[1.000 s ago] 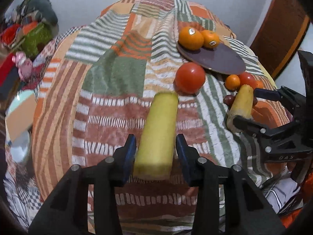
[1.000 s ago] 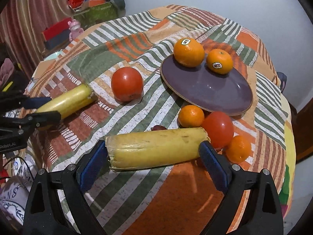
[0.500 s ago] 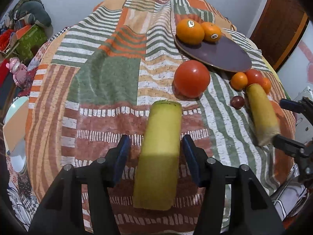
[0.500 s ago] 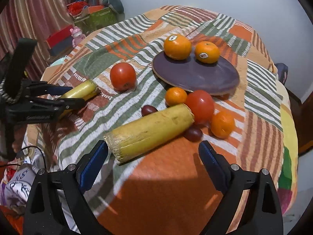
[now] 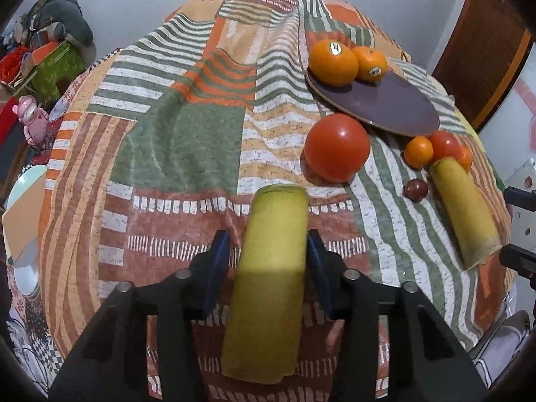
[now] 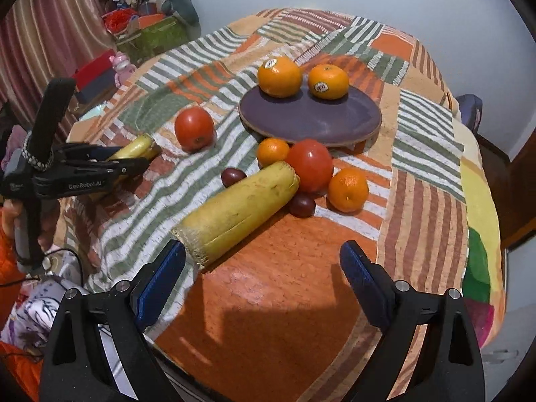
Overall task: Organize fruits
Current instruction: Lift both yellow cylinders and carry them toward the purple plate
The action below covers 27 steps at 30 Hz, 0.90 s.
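Clearly, from the left wrist view, our left tool (image 5: pixel 268 261) straddles a yellow gourd (image 5: pixel 268 261) lying on the patchwork counter (image 5: pixel 174 140); its long axis runs straight ahead, in line with the fingers, and the near end passes back between them. A gap shows at the left pad, while the right pad sits at the skin, so we judge the grip slack or released rather than clenched. Ahead and to the right sit a tomato (image 5: pixel 336 147) and, beyond it, the purple plate (image 5: pixel 395 107) carrying two oranges (image 5: pixel 333 63), so any carry from this side goes forward and right. From the right wrist view, our right tool (image 6: pixel 263 279) hangs wide open with nothing in it; a second gourd (image 6: pixel 239 212) lies just ahead, its rough cut end close to the left pad and its axis slanting away up and right, so the jaws would need turning to cross it. Its far end touches a cluster of a tomato (image 6: pixel 310 165), two small oranges (image 6: pixel 347 189) and two dark small fruits (image 6: pixel 233 177), just before the plate (image 6: pixel 311 117). We judge the right side nearer the plate.
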Available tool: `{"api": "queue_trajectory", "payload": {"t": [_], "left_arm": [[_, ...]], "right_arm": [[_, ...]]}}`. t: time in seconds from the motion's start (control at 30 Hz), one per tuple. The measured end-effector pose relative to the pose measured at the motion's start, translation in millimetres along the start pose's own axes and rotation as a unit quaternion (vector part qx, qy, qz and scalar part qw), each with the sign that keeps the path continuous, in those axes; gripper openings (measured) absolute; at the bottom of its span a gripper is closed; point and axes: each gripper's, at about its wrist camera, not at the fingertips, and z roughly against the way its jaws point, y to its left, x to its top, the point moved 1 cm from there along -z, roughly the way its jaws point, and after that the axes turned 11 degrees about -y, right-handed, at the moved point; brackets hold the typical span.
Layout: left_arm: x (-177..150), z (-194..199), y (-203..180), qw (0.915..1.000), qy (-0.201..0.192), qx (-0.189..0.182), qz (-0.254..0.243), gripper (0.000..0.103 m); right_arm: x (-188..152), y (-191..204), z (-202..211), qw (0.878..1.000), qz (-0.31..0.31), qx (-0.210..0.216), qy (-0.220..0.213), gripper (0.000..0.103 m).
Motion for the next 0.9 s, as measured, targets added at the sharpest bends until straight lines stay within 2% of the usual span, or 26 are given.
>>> {"api": "queue_trajectory", "payload": {"t": [0.2, 0.37, 0.43, 0.5, 0.57, 0.8, 0.9], "left_arm": [[4, 6, 10, 0.9996, -0.009, -0.012, 0.022, 0.037], [3, 5, 8, 0.9998, -0.007, -0.011, 0.013, 0.037], [2, 5, 6, 0.9999, -0.007, -0.010, 0.006, 0.037], [1, 4, 5, 0.9999, -0.006, -0.013, 0.000, 0.037], [1, 3, 4, 0.9999, -0.006, -0.015, -0.004, 0.037], [0, -2, 5, 0.9996, -0.005, -0.028, -0.007, 0.038], [0, -4, 4, 0.9995, -0.006, -0.028, -0.015, 0.038]], "right_arm": [[18, -6, -3, 0.999, -0.043, 0.008, -0.024, 0.092], [23, -7, -24, 0.996, -0.082, 0.022, -0.012, 0.092], [23, -5, -32, 0.996, -0.085, 0.023, -0.003, 0.087], [23, -1, -41, 0.997, -0.080, 0.018, 0.012, 0.070], [21, -1, -48, 0.996, -0.085, 0.025, 0.023, 0.063], [19, -3, -59, 0.991, -0.117, 0.050, 0.049, 0.062], [20, 2, -64, 0.990, -0.117, 0.051, 0.056, 0.066]]}}
